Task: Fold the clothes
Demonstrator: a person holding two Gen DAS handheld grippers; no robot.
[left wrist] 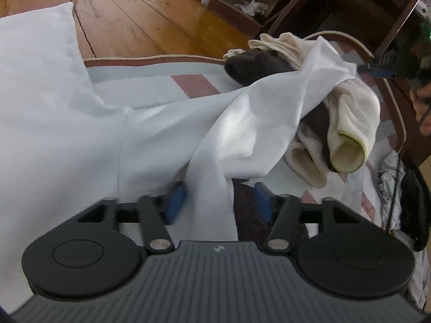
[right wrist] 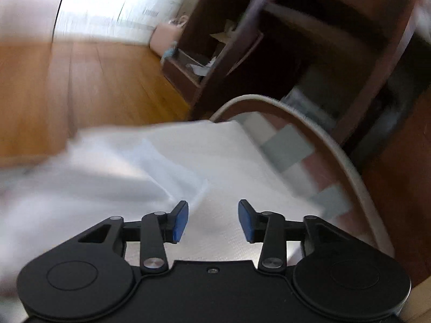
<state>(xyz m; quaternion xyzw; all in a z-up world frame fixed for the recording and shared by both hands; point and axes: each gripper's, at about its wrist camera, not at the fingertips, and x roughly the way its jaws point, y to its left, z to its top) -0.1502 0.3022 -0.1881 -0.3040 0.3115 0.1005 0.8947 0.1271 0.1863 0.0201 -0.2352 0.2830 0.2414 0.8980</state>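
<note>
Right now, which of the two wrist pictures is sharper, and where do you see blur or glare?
The left wrist view is the sharper one: the white garment and cream knit clothes show clear texture, with window glare on the wooden floor. The right wrist view is smeared by motion: white cloth, floor and dark wooden furniture are streaked, only the right claw stays crisp. Both bend straight lines at the edges.

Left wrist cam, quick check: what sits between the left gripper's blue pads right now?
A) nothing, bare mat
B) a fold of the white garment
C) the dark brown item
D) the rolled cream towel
B: in the left wrist view a ridge of the white garment runs down between the left gripper's blue pads; the cream towel lies farther off to the right.
</note>
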